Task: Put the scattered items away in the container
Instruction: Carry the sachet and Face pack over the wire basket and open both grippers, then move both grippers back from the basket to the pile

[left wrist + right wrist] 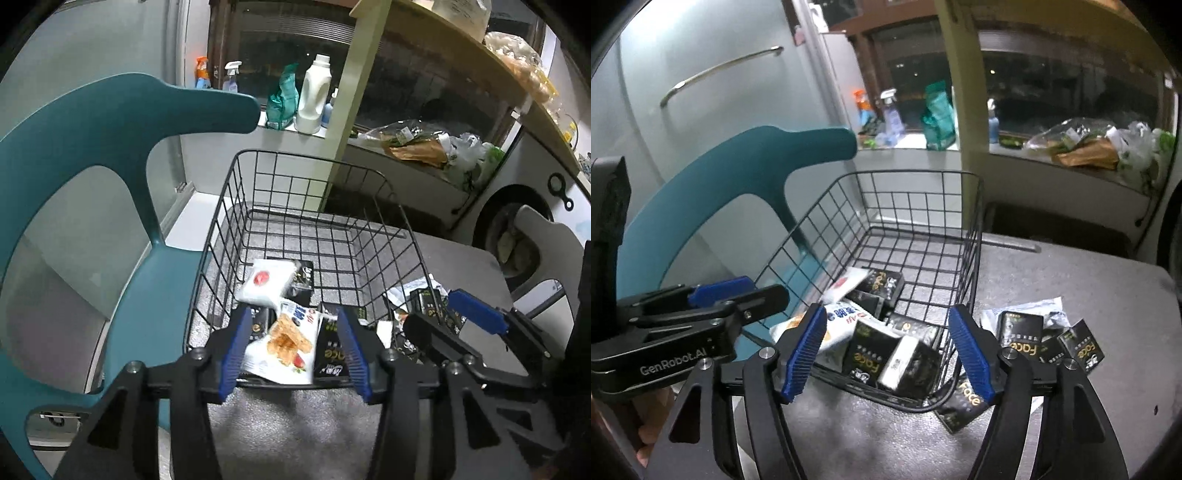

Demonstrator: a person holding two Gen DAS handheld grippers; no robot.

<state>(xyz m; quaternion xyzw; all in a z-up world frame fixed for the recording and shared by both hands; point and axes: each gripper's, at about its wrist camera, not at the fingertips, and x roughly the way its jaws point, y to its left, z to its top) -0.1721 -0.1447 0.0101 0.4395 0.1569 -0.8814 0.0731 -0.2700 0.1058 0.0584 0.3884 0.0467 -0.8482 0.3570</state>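
- The grey table I work over has a speckled, felt-like top with a rounded corner; a smooth teal moulded chair, with a curved back and a cut-out, stands against its left edge.
- On the table stands the black wire basket, an open grid of thin rods with a thicker rim and slightly flared walls. It is the container, and both of my tools hang just above its near rim.
- Inside it I see a glossy white snack packet printed with wafer pieces, a flat white sachet with a red mark, and several black tissue packs with gold "Face" lettering.
- More black packs lie on the table just right of the basket, on a crinkled clear wrapper; one pack sits tucked under the basket's near right corner.
- My left gripper stands open, ribbed blue pads apart with nothing pressed between them; the snack packet lies below the gap.
- My right gripper is open too, its pads spread wide above the basket's near wall, empty.
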